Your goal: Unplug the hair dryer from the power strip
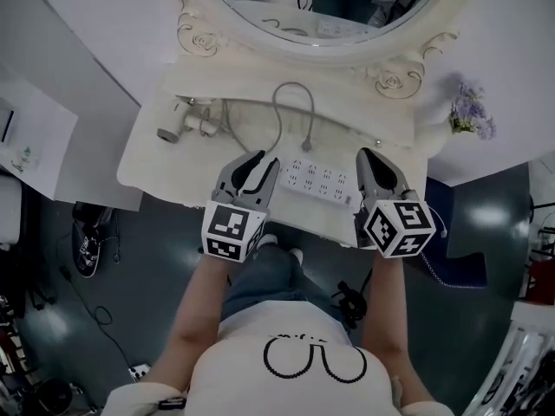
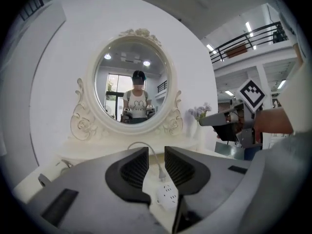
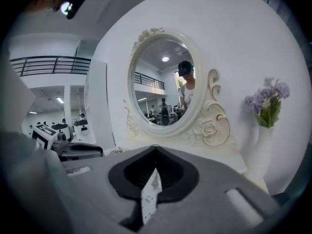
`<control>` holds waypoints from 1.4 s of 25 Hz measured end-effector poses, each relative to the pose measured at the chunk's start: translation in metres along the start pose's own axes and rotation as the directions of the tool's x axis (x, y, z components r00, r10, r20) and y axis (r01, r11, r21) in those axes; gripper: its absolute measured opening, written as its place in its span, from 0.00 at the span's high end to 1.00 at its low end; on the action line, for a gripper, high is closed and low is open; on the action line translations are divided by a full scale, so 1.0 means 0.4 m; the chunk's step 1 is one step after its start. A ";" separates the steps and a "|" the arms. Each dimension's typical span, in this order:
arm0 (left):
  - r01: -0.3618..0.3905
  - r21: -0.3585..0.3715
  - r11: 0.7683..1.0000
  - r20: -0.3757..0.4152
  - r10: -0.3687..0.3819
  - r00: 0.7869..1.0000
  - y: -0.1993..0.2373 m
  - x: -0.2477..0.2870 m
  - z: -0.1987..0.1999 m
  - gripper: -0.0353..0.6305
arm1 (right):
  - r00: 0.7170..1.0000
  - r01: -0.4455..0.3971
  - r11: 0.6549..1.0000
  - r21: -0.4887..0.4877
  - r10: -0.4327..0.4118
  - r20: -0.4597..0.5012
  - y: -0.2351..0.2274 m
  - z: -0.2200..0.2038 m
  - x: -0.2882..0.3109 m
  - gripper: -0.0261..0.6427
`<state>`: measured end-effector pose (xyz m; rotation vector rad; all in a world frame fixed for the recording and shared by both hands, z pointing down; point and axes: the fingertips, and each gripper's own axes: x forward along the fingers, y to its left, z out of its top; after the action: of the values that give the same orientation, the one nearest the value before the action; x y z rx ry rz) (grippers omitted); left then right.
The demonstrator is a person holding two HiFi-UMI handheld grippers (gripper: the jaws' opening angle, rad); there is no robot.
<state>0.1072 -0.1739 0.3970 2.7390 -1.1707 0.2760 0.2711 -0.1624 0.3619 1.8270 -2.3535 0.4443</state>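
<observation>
Holds the left gripper [image 1: 260,161] open over the white power strip [image 1: 321,183], nothing pinched; holds the right gripper [image 1: 371,156] shut tight, empty.

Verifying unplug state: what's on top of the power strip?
One grey plug with a looping cable sits in the power strip; the other visible sockets look empty. Its ends are partly covered by the left hand-held gripper and right hand-held gripper.

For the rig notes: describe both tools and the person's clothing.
The left tool and right tool: grey shells, black ribbed pads, each bearing a cube of black-and-white square markers. White top with black line drawing, blue jeans.
</observation>
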 end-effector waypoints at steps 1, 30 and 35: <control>0.001 0.004 1.000 0.027 -0.001 1.000 0.005 -0.016 0.024 0.80 | 1.000 0.007 1.000 -0.002 -0.007 0.016 0.001 0.005 -0.018 0.96; 0.117 0.129 0.985 0.237 -0.145 0.961 0.114 -0.309 0.226 0.95 | 0.931 0.341 0.921 -0.189 -0.303 0.204 0.288 0.074 -0.327 0.96; 0.091 0.117 0.989 0.278 -0.121 0.953 0.110 -0.343 0.256 0.95 | 0.938 0.317 0.923 -0.218 -0.272 0.214 0.323 0.080 -0.351 0.96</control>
<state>-0.0067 -0.1295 0.2692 2.9967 -1.0915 -0.0782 0.1857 -0.0133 0.2729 2.1213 -2.0630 -0.0549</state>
